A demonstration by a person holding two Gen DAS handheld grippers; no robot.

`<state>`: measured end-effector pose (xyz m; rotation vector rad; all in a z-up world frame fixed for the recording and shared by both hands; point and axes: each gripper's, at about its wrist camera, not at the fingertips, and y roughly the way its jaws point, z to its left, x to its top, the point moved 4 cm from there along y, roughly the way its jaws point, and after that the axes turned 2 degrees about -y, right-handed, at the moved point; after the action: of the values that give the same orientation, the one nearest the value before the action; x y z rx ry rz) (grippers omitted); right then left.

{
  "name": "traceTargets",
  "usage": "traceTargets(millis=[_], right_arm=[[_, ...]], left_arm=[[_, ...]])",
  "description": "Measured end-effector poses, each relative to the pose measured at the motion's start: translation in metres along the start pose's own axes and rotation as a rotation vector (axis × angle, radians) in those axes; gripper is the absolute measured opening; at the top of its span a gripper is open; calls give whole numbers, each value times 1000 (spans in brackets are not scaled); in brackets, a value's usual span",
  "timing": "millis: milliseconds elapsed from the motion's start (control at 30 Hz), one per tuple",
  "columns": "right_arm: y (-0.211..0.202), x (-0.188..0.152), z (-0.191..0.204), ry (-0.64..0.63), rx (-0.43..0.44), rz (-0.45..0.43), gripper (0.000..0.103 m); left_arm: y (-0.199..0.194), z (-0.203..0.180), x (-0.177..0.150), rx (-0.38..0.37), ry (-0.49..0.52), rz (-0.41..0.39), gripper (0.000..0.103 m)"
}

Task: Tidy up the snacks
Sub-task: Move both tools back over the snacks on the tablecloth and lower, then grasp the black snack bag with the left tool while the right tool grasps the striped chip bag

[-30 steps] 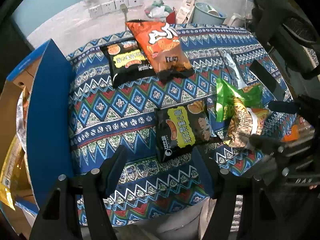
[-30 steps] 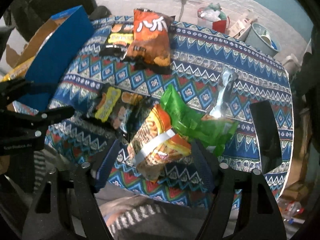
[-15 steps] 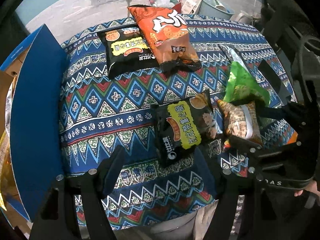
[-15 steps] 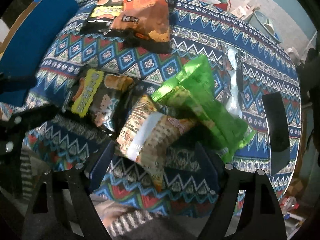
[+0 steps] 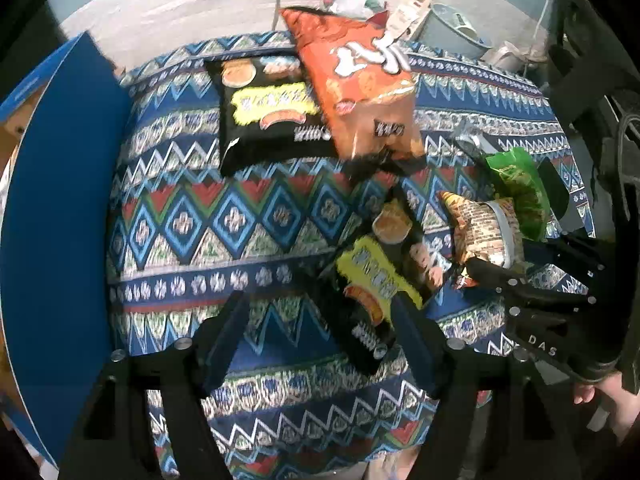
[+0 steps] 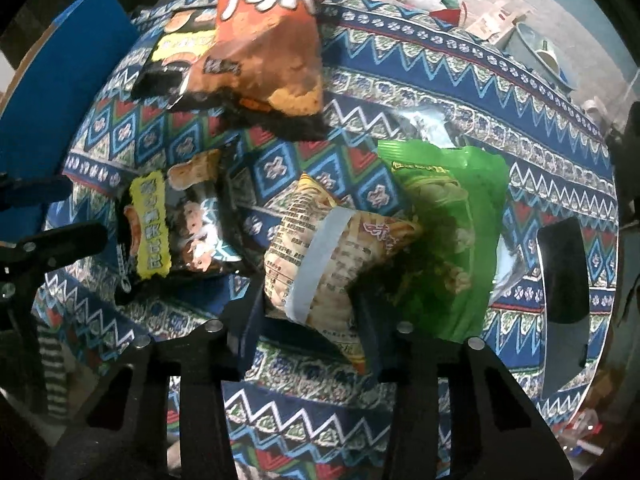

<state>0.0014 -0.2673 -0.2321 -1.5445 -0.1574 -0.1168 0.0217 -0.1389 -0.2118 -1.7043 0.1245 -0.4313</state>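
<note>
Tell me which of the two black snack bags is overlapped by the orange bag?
The far black bag, near the wall sockets: the orange bag lies over its right edge. The near black bag lies apart, alone between the left gripper's open fingers.

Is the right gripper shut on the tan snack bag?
Yes. The right gripper has just been closing, and its fingers press both sides of the tan snack bag.

Both grippers pointed steeply down. The left gripper had its jaws spread, just opening wider; the right gripper had just closed its jaws.
</note>
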Motion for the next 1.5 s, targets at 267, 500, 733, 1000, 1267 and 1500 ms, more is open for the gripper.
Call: traceTargets(millis=[267, 500, 733, 1000, 1267, 1500], right_arm=[[-11, 13, -42, 88, 26, -48, 37], [-22, 15, -55, 120, 48, -75, 36], [-31, 6, -49, 118, 50, -92, 36], [-28, 3, -46, 129, 58, -90, 36], [-29, 8, -45, 120, 51, -107, 36], [-40, 17, -35, 94, 38, -144, 36]], left_arm=[[5, -17, 17, -63, 107, -26, 82], [23, -36, 11, -74, 203, 5, 82], [42, -55, -2, 0, 339, 31, 82], [63, -72, -5, 25, 383, 26, 81], [59, -62, -6, 24, 356, -16, 59], [35, -52, -8, 68, 343, -76, 58]])
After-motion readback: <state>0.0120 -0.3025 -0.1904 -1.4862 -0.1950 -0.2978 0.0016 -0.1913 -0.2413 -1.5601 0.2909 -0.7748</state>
